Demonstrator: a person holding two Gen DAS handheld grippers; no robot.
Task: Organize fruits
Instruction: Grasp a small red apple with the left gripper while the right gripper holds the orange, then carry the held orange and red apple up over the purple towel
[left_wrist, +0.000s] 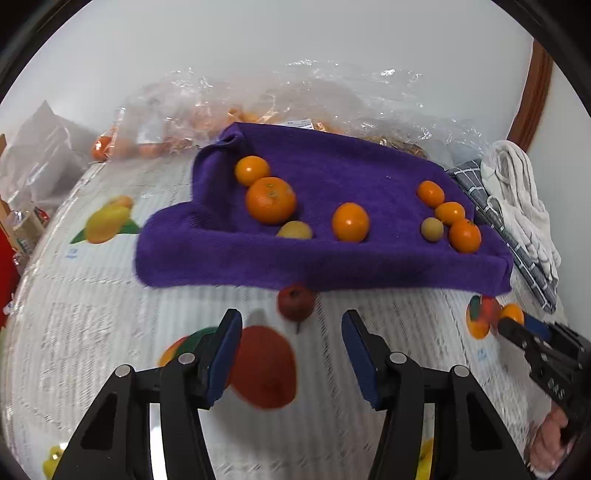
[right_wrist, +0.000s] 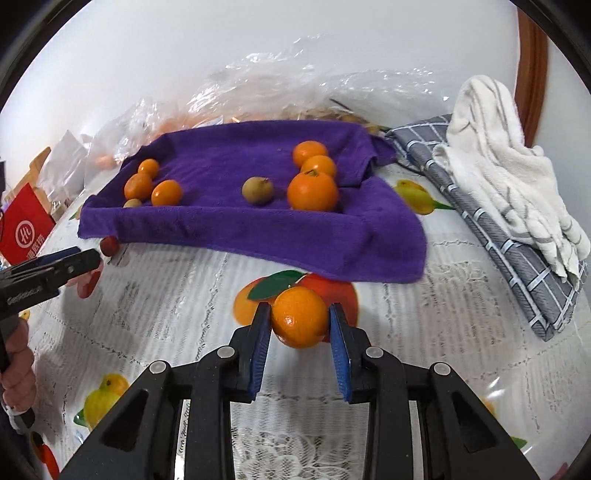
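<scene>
A purple towel (left_wrist: 332, 258) (right_wrist: 258, 229) lies on the table with several oranges and two small yellow-green fruits on it. A small dark red fruit (left_wrist: 295, 302) sits on the tablecloth just in front of the towel's edge; it also shows in the right wrist view (right_wrist: 109, 245). My left gripper (left_wrist: 291, 354) is open and empty, just short of the red fruit. My right gripper (right_wrist: 300, 325) is shut on an orange (right_wrist: 300, 317) above the tablecloth, in front of the towel. In the left wrist view the right gripper (left_wrist: 517, 325) shows at the right with the orange (left_wrist: 512, 313).
A clear plastic bag (left_wrist: 295, 103) with more oranges lies behind the towel. A grey checked cloth (right_wrist: 517, 266) and a white towel (right_wrist: 509, 177) lie at the right. The tablecloth (right_wrist: 147, 314) has printed fruit pictures. A red box (right_wrist: 26, 229) stands at the left.
</scene>
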